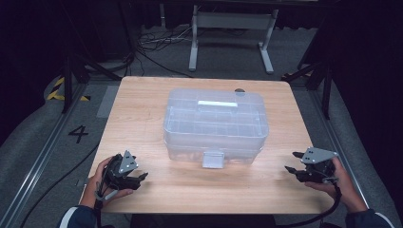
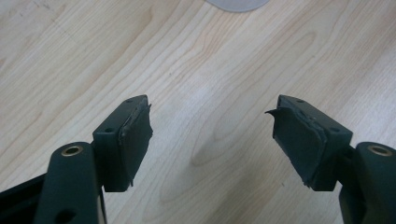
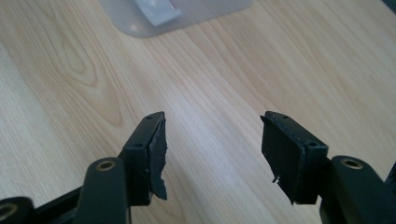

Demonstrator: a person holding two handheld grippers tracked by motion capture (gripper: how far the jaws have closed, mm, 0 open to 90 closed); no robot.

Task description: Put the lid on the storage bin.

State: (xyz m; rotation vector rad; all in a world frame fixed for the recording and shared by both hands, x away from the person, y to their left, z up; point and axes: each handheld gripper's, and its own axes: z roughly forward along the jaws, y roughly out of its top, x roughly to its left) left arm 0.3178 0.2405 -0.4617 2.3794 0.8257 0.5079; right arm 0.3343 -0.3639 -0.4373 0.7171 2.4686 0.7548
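A clear plastic storage box (image 1: 216, 126) with a closed lid and a front latch (image 1: 212, 159) stands in the middle of the wooden table (image 1: 142, 109). My left gripper (image 1: 141, 179) rests near the table's front left, held in a hand, its jaws open over bare wood. In the left gripper view the left gripper (image 2: 212, 123) has nothing between its pads. My right gripper (image 1: 292, 163) sits at the front right, pointing left toward the box, open and empty. The right gripper (image 3: 212, 135) faces the box's corner (image 3: 173, 14), well short of it.
The table's front edge lies just under both hands. Beyond the table stand a white metal frame (image 1: 230, 28), loose cables on grey floor and black stands at both sides. A floor mark "4" (image 1: 78, 134) lies left of the table.
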